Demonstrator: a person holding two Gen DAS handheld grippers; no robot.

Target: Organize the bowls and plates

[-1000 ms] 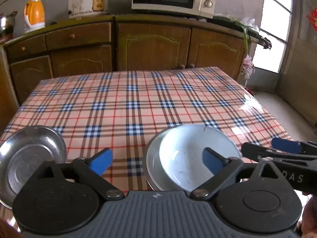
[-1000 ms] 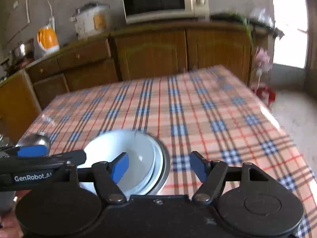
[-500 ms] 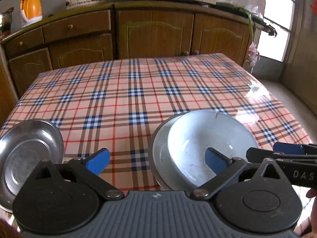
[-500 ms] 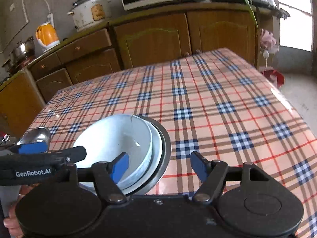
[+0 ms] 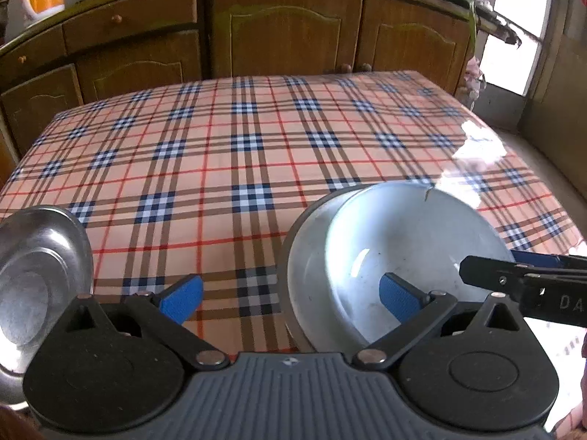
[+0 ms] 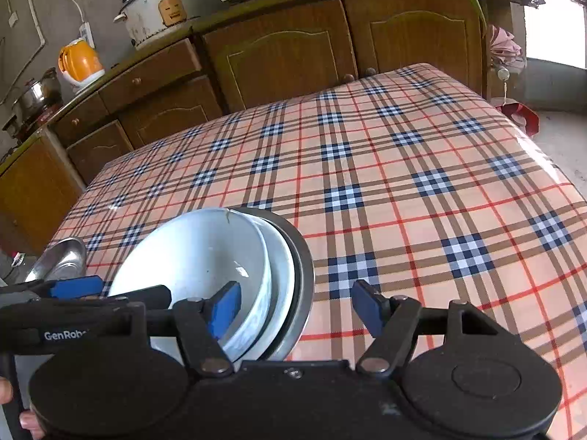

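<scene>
Both grippers hover with jaws apart, holding nothing. Between the left gripper (image 5: 290, 299) and right gripper (image 6: 295, 306) sits a white bowl (image 5: 414, 256), nested in a metal plate (image 6: 302, 256) on the checked tabletop (image 5: 256, 146). Left of the left gripper, a steel dish (image 5: 33, 275) lies empty and apart, seemingly still unstacked.

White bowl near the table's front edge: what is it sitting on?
The round white bowl is nested in a larger, shallow metal dish, offset to one side. Whether anything lies between them is hidden by the bowl.
</scene>
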